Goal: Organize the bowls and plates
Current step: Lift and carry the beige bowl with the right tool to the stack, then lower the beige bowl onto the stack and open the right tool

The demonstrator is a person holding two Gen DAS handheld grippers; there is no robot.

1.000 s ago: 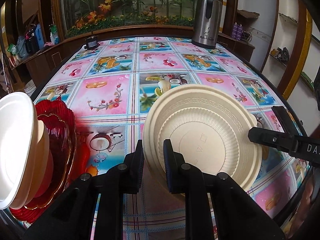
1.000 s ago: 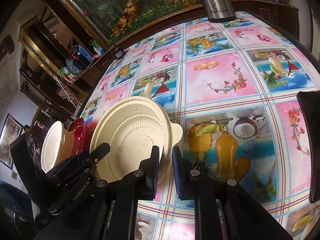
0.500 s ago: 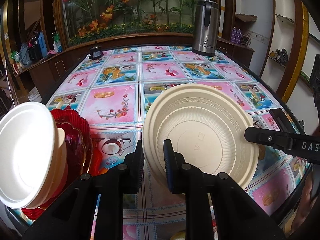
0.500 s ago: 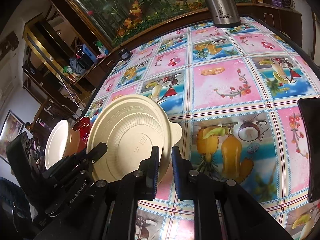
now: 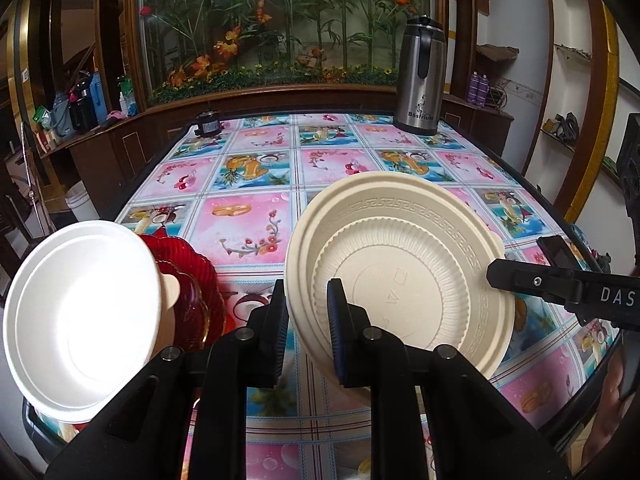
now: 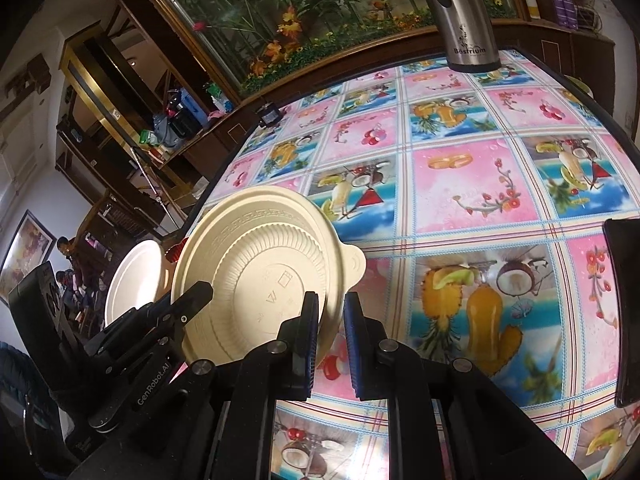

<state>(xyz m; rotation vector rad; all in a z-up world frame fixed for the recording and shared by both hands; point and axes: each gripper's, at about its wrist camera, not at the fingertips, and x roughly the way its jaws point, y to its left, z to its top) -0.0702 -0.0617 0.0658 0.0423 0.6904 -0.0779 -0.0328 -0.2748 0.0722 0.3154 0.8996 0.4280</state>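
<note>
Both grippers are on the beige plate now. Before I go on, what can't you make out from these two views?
- Left view: the beige plate's bottom rim, hidden by the left gripper.
- Either view: how the white bowl and red dishes are stacked; the bowl covers them.
- Right view: the dark object, cut off by the edge.

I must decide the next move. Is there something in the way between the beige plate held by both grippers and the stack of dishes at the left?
Nothing visible. The beige plate, gripped by the left gripper and right gripper, hangs tilted. Only bare tablecloth lies between it and the white bowl stacked on red dishes.
</note>
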